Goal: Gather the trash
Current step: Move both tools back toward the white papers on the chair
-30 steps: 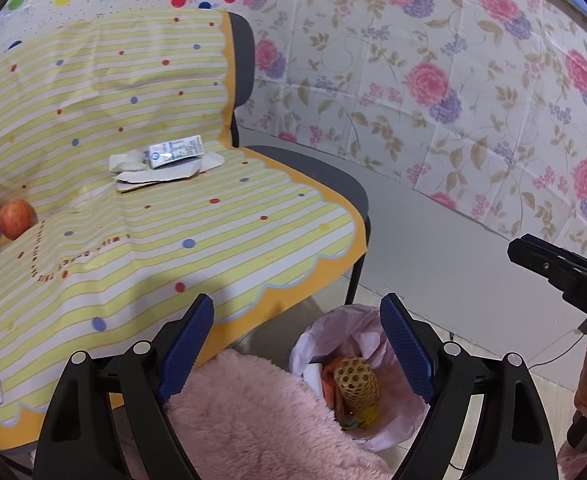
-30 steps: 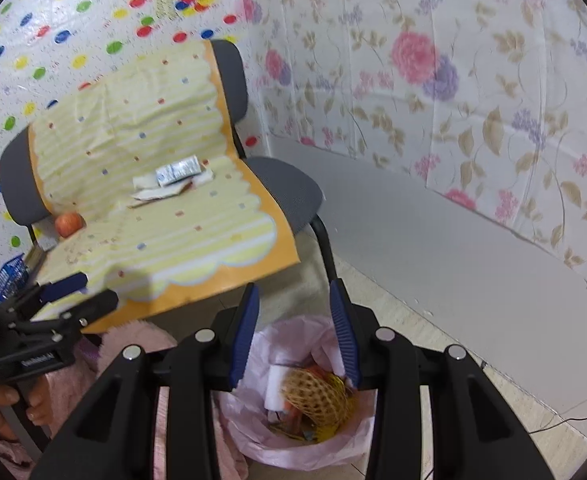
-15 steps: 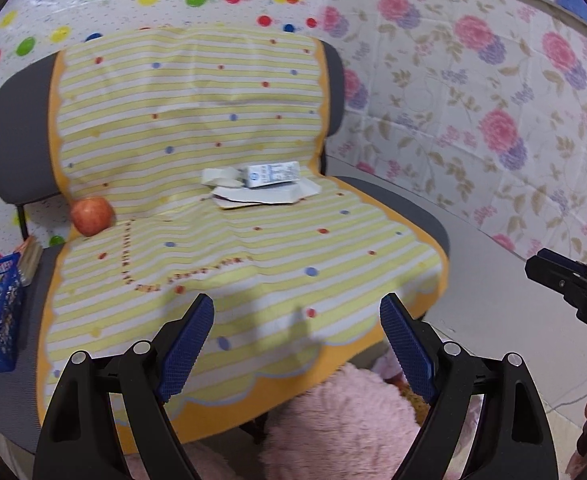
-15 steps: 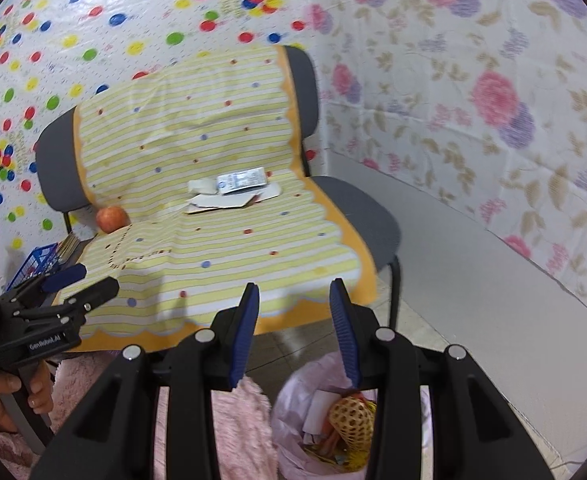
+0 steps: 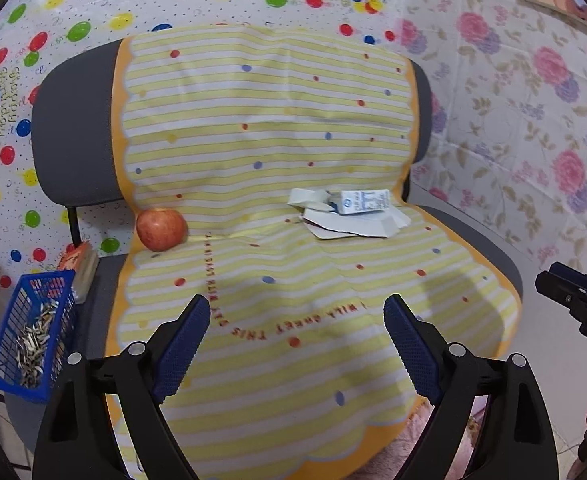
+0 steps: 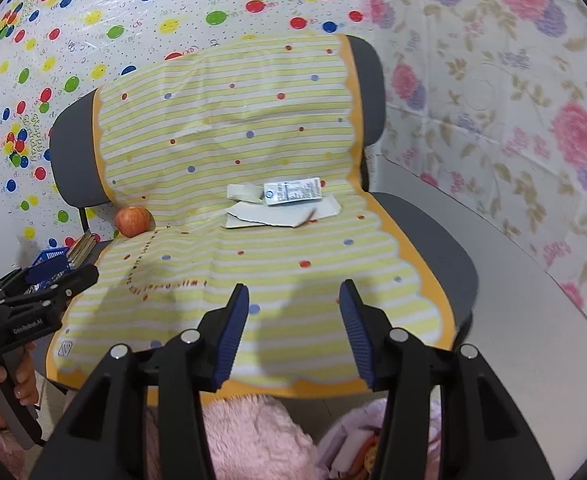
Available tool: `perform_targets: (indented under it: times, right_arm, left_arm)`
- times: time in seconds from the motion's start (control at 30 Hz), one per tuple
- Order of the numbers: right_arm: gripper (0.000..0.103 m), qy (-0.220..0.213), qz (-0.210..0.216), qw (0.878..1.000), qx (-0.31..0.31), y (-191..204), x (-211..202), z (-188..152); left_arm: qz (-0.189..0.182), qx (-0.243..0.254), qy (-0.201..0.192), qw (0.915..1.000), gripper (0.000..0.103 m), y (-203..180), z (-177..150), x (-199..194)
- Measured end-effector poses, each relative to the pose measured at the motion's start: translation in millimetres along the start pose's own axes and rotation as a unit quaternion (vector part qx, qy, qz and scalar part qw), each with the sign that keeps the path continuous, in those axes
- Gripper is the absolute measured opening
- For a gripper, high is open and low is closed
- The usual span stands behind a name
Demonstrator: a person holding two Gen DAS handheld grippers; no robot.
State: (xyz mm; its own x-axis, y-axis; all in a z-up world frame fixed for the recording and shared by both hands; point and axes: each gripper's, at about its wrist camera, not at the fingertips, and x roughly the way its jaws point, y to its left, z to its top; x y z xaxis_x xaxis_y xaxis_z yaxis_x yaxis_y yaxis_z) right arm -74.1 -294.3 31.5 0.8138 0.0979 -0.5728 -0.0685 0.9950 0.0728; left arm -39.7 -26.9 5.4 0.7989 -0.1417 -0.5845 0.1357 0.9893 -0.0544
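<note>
A small white carton (image 5: pixel 360 201) (image 6: pixel 292 191) lies on torn white paper scraps (image 5: pixel 353 222) (image 6: pixel 281 216) at the back of a chair seat covered by a yellow striped sheet (image 5: pixel 293 280) (image 6: pixel 253 248). My left gripper (image 5: pixel 296 332) is open and empty above the seat's front. My right gripper (image 6: pixel 294 322) has nothing between its fingers and its jaws are opening. Both grippers are well short of the carton. At the bottom of the right wrist view, the bin bag (image 6: pixel 353 440) with trash peeks out.
A red apple (image 5: pixel 160 228) (image 6: pixel 133 221) rests at the seat's back left. A blue basket (image 5: pixel 33 344) with small scraps sits left of the chair. Pink fluffy fabric (image 6: pixel 249 436) lies below the seat's front edge. Papered walls stand behind and to the right.
Both views swung up and left from the bin to the chair, which now fills the frames. The right gripper's jaws have spread wider. The bin has dropped nearly out of view.
</note>
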Motion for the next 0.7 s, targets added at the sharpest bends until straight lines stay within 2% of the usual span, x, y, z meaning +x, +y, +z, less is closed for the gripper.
perform_targets:
  times: [0.27, 0.7]
  right_arm:
    - [0.049, 0.012, 0.009, 1.0, -0.007, 1, 48, 24]
    - [0.049, 0.035, 0.0, 0.999, -0.001, -14, 134, 54]
  left_arm:
    - [0.029, 0.005, 0.017, 0.9994, 0.091, 13, 27, 45]
    - [-0.004, 0.0, 0.057, 0.9984, 0.091, 6, 64, 163]
